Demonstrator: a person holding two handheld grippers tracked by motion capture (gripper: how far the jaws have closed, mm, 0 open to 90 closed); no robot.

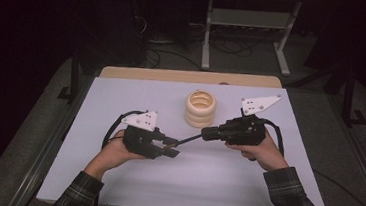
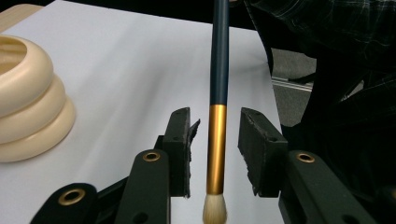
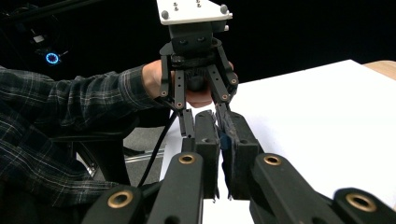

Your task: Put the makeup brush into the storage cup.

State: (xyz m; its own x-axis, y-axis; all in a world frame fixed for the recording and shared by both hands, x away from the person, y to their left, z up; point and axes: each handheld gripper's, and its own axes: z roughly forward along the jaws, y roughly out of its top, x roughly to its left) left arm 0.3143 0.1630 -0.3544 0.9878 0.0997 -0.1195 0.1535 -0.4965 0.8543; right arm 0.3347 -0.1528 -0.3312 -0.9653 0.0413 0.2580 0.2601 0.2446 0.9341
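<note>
At desk centre: a dark-handled, gold-ferruled brush point(image 2: 216, 140) is clamped in the closed right gripper point(image 3: 223, 140) and presented for handover between the open left gripper's point(image 2: 215, 149) unpressed pads.

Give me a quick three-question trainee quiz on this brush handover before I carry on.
1. True or false: the right gripper is shut on the brush handle.
2. What stands on the table behind the grippers: A) a cream ringed holder, B) a metal can?
3. Do the left gripper pads press on the brush's gold ferrule?

Key: 1 true. 2 A. 3 No, gaps show on both sides.
</note>
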